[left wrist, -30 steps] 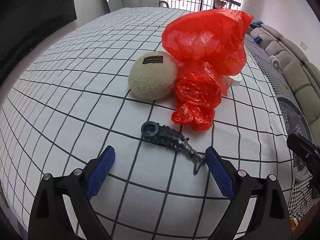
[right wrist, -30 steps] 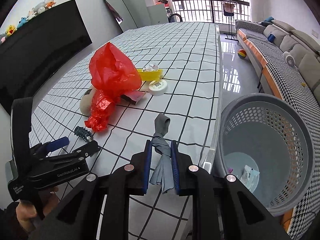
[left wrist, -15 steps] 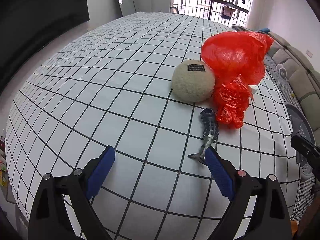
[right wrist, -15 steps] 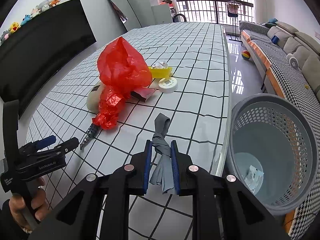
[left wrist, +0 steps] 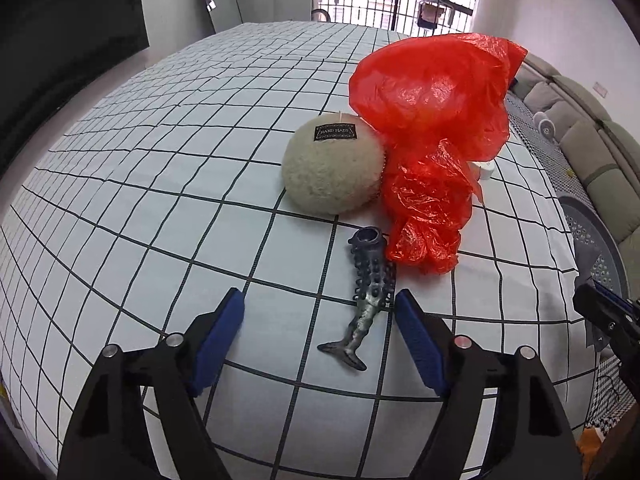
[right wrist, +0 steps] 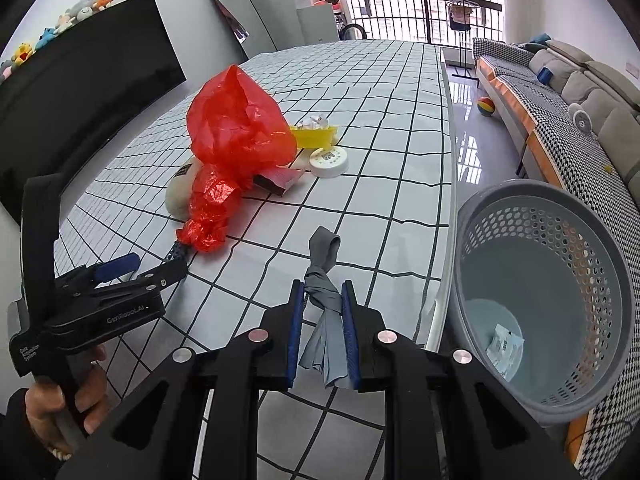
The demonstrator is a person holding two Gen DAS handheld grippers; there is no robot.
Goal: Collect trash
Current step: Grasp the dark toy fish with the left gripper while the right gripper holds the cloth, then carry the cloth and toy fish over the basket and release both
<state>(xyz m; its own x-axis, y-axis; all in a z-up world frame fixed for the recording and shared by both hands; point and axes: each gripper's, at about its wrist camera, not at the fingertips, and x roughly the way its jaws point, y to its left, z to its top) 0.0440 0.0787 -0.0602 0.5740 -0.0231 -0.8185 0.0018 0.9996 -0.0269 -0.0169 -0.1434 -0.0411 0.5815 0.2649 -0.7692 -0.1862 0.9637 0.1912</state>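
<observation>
A dark spiky fish-shaped toy (left wrist: 366, 292) lies on the checked tablecloth. My left gripper (left wrist: 320, 308) is open just above it, with the toy's body close to the right finger; it shows in the right wrist view (right wrist: 140, 266) too. A crumpled red plastic bag (left wrist: 432, 140) lies behind the toy, against a beige woolly ball (left wrist: 332, 168). My right gripper (right wrist: 322, 300) is shut on a knotted grey cloth (right wrist: 322, 276) and holds it above the table's right edge, beside a grey perforated basket (right wrist: 548, 236).
A yellow dish (right wrist: 314, 134), a white round lid (right wrist: 330, 160) and a pink-brown packet (right wrist: 280, 178) lie behind the red bag (right wrist: 236, 132). The basket holds a small white wrapper (right wrist: 504, 344). A sofa (right wrist: 568, 92) stands at the right.
My left gripper has come closer to the fish toy, and its fingers now stand on either side of it. The right gripper still holds the grey cloth, shifted a little toward the basket.
</observation>
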